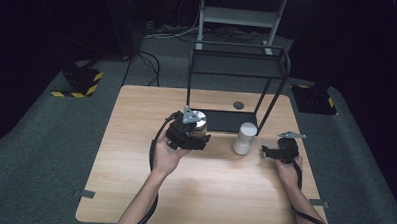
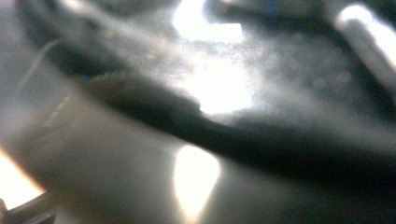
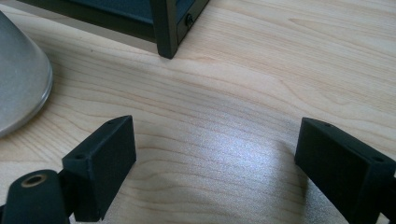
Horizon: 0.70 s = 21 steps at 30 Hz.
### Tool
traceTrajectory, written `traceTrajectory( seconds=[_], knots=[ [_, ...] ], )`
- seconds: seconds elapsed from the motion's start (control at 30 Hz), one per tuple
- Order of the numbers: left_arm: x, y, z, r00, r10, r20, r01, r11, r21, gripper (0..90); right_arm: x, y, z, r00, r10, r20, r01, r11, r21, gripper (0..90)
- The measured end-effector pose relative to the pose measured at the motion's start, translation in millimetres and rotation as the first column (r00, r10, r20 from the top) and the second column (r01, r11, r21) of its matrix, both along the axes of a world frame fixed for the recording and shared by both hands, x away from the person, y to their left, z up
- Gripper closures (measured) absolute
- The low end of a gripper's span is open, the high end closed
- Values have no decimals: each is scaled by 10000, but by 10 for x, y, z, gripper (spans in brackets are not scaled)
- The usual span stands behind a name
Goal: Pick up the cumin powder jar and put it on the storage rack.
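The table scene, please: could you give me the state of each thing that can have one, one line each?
Left gripper: shut on the jar, lifted off the table.
Jar: upright, silver lid on, held above the table.
Right gripper: open, nothing between the jaws, low over the table.
White bottle: upright on the table, free.
Black rack: standing at the table's far side, top shelf bare.

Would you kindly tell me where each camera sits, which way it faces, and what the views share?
High view: above the person's side, looking forward and down on the wooden table; both forearms, left claw and right claw show.
Left gripper view: rides the left claw, pressed up to a blurred grey surface; no claw parts can be made out.
Right gripper view: rides the right claw, looking low across the tabletop; two black jaws stand apart.
Shared: black shelf frame and white cylinder.
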<state>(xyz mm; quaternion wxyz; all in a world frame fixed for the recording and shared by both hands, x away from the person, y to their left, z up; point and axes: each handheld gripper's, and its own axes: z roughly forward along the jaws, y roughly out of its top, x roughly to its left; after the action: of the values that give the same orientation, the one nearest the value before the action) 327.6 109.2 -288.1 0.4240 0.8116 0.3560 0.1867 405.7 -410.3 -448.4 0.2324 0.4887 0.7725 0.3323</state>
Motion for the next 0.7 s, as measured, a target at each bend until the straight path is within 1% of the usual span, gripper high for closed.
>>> traceTrajectory(
  seconds=[0.13, 0.17, 0.23, 0.33, 0.37, 0.6, 0.63, 0.67, 0.7],
  knots=[
    [28, 28, 111, 9999, -97, 77, 98, 9998, -166, 311, -1, 1, 0, 10000, -8, 1, 8, 10000, 2, 121],
    [28, 28, 111, 9999, -97, 77, 98, 9998, -166, 311, -1, 1, 0, 10000, -8, 1, 8, 10000, 2, 121],
    [31, 33, 163, 9998, -112, 156, 115, 9998, -187, 311, -1, 1, 0, 10000, -11, 3, 11, 10000, 3, 122],
    [24, 42, 268, 9993, -163, 324, 171, 9995, -263, 311, -1, 1, 0, 10000, -14, 4, 14, 10000, 2, 122],
    [24, 42, 268, 9993, -163, 324, 171, 9995, -263, 311, -1, 1, 0, 10000, -14, 4, 14, 10000, 2, 122],
    [50, 41, 440, 9984, -334, 451, 351, 9987, -363, 311, -2, 1, 0, 10000, -13, 4, 13, 10000, 2, 122],
    [-99, -124, 192, 9926, 1199, 214, -1088, 9519, -2865, 311, -2, 1, 0, 10000, -14, 4, 14, 10000, 3, 122],
    [-112, -157, 164, 9899, 1408, 147, -1278, 9337, -3344, 311, -1, 1, 0, 10000, -12, 4, 12, 10000, 2, 123],
    [-37, -60, 316, 9970, 693, 334, -608, 9761, -2085, 311, -1, 1, 0, 10000, -13, 3, 13, 10000, 3, 122]
  ],
)
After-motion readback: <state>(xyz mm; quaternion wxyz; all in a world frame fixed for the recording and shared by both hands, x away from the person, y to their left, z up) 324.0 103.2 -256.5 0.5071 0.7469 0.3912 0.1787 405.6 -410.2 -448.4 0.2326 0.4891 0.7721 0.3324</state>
